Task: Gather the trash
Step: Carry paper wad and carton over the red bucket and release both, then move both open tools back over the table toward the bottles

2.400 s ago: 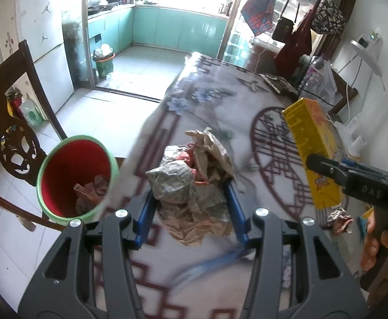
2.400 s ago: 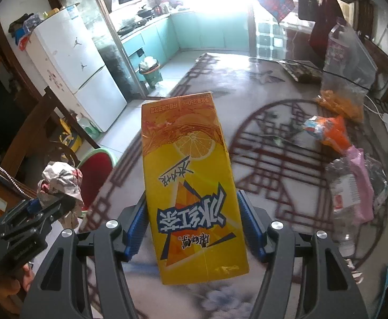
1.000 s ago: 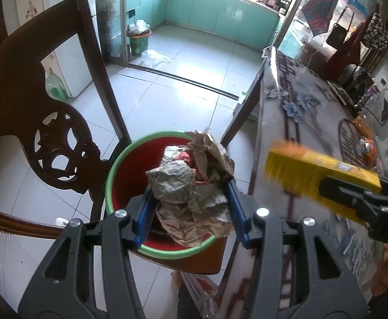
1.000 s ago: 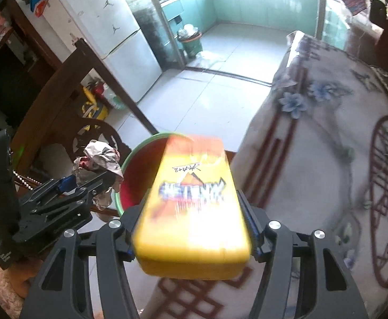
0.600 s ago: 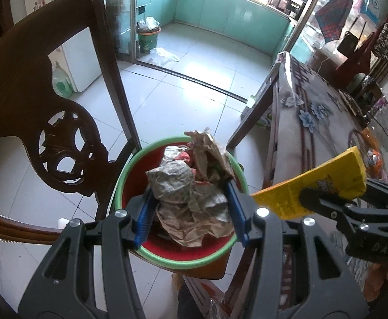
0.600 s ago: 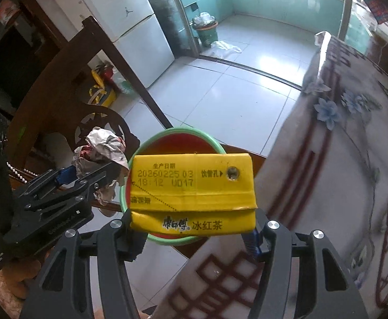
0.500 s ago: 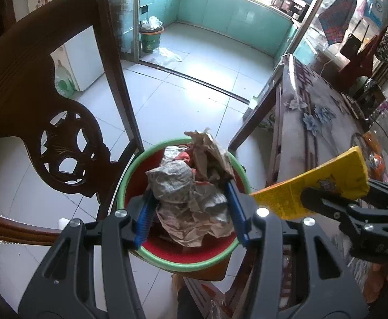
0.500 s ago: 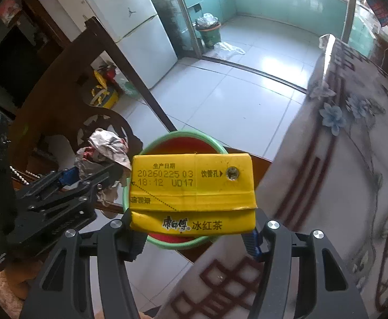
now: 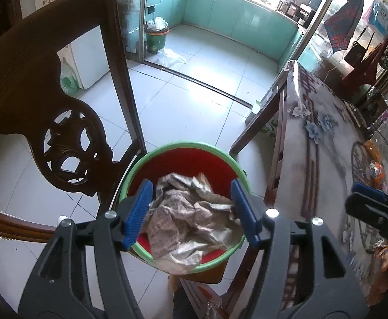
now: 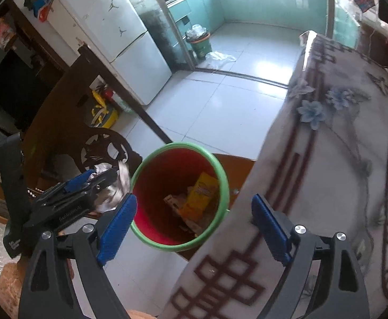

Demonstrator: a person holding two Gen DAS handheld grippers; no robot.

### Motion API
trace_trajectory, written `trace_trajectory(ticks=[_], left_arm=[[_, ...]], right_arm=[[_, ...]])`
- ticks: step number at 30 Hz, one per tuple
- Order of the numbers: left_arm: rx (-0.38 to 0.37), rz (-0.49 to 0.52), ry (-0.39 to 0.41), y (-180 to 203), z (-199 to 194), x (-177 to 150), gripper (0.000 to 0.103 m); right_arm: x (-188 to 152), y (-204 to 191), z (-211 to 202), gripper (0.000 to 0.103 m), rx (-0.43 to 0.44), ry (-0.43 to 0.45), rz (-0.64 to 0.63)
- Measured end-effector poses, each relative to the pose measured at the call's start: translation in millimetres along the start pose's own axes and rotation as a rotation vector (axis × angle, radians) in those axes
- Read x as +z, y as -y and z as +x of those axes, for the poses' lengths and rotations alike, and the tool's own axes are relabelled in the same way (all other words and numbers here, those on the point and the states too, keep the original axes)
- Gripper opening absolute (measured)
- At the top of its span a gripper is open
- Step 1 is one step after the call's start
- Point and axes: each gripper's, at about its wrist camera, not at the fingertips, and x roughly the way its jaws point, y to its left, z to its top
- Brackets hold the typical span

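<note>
Crumpling grey paper wad (image 9: 191, 212) (faintly printed)

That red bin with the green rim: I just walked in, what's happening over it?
A person is dumping trash into the red bin with the green rim. The right gripper has just opened, empty; the yellow drink carton lies inside. The left gripper has just been opening around the crumpled paper wad above the bin.
</note>
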Motion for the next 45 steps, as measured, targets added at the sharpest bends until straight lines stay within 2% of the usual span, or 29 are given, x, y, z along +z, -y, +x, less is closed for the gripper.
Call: trace_trajectory(ticks=[6, 10, 14, 18, 25, 29, 36, 39, 42, 45], left_arm=[[0.007, 0.013, 0.021, 4.4, -9.7, -3.5, 0.060], [0.040, 0.028, 0.037, 5.3, -7.3, -3.9, 0.075], [0.055, 0.034, 0.047, 8.1, -9.0, -2.3, 0.078], [0.037, 0.049, 0.052, 16.7, -13.1, -5.2, 0.078], [-0.025, 0.105, 0.044, 52.8, -19.0, -15.1, 0.078], [-0.069, 0.137, 0.036, 88.4, -22.8, -23.8, 0.078], [-0.102, 0.227, 0.043, 165.4, -33.4, -47.5, 0.078], [-0.104, 0.218, 0.047, 201.6, -36.3, -62.6, 0.078], [-0.130, 0.201, 0.016, 241.3, -35.7, -81.7, 0.078], [-0.138, 0.229, 0.008, 288.7, -38.0, -108.2, 0.078]], right_arm=[[-8.0, 12.8, -22.7, 0.085, -0.026, 0.047, 0.027], [-14.5, 19.1, -30.9, 0.085, -0.033, 0.061, 0.045], [-21.1, 24.1, -41.4, 0.085, -0.050, 0.077, 0.061], [-27.7, 34.7, -52.3, 0.085, -0.076, 0.096, 0.086], [-44.7, 67.9, -79.8, 0.085, -0.135, 0.129, 0.140], [-61.3, 98.4, -98.9, 0.085, -0.173, 0.139, 0.191], [-103.9, 171.8, -147.9, 0.085, -0.225, 0.175, 0.269], [-123.5, 211.7, -168.7, 0.084, -0.234, 0.172, 0.274], [-142.1, 248.3, -186.8, 0.084, -0.231, 0.158, 0.273], [-159.4, 285.7, -202.2, 0.084, -0.240, 0.148, 0.270]])
